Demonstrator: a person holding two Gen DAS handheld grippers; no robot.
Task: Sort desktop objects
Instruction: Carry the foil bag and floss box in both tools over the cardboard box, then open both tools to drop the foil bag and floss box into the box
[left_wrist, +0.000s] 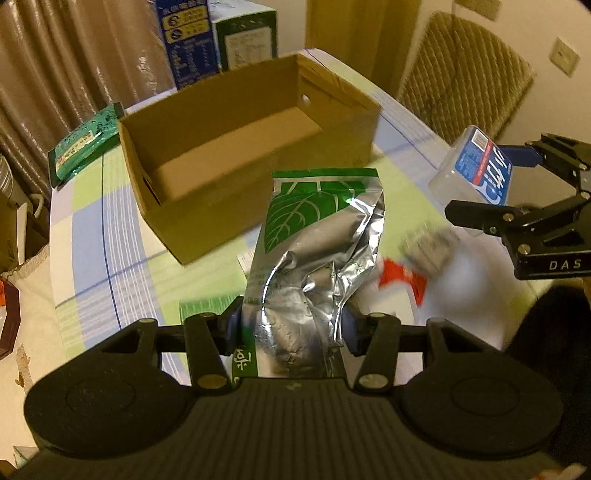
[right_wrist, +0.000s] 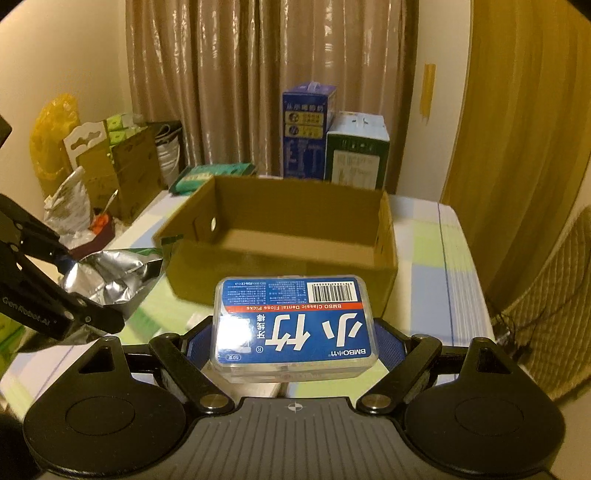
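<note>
My left gripper (left_wrist: 291, 326) is shut on a crumpled silver and green foil pouch (left_wrist: 317, 236) and holds it above the table, just short of an open cardboard box (left_wrist: 251, 147). My right gripper (right_wrist: 293, 341) is shut on a clear dental floss pick box with a blue label (right_wrist: 291, 325), held in front of the same cardboard box (right_wrist: 280, 236). The box looks empty inside. In the left wrist view the right gripper (left_wrist: 491, 184) with the floss box (left_wrist: 476, 166) is at the right. In the right wrist view the left gripper (right_wrist: 70, 288) with the pouch (right_wrist: 110, 277) is at the left.
A checked cloth covers the table (left_wrist: 92, 229). A green packet (left_wrist: 85, 140) lies left of the box. Blue and green cartons (right_wrist: 332, 136) stand behind it. Blurred red and white items (left_wrist: 413, 269) lie at the right. A chair (left_wrist: 465, 74) stands beyond the table.
</note>
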